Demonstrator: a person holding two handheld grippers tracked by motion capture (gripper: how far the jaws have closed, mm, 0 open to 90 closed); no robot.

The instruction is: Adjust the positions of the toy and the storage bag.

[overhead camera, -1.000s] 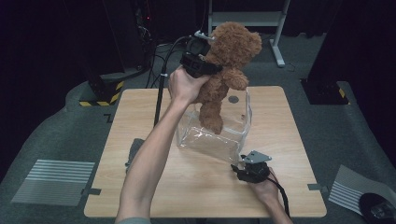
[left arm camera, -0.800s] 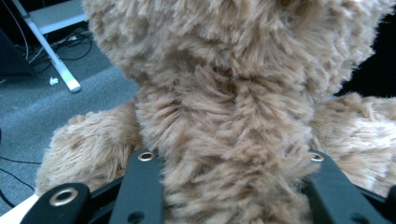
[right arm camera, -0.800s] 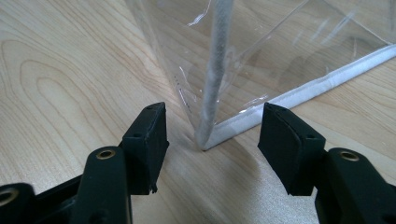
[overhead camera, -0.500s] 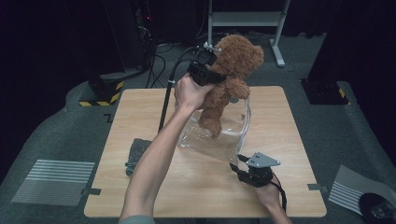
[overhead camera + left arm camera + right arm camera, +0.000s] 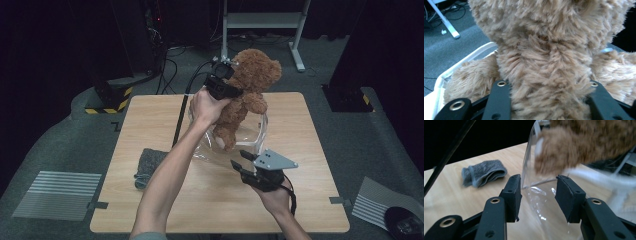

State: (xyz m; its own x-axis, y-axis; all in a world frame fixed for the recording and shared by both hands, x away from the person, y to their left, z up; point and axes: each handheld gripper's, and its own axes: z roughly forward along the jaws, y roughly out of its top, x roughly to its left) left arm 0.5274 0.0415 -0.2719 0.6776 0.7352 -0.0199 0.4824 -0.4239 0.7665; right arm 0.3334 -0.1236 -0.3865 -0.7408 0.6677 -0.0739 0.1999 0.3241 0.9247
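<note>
A brown teddy bear hangs upright over the mouth of a clear plastic bag at the table's middle, its feet down inside the bag. My left gripper is shut on the bear's body; in the left gripper view, fur bulges between the two black jaws. My right gripper hovers at the bag's near side. Its jaws have just been closing. They stand apart with the bag's clear wall between the pads, and I see no pad pressing on it. A bear's foot hangs just beyond.
A folded grey cloth lies on the wooden table left of the bag. A black cable trails from the left gripper across the table. A white stand and dark equipment are on the floor behind.
The left hand has lowered the bear a little into the bag. The right gripper has risen off the table toward the bag's near side, and its jaws have narrowed.
</note>
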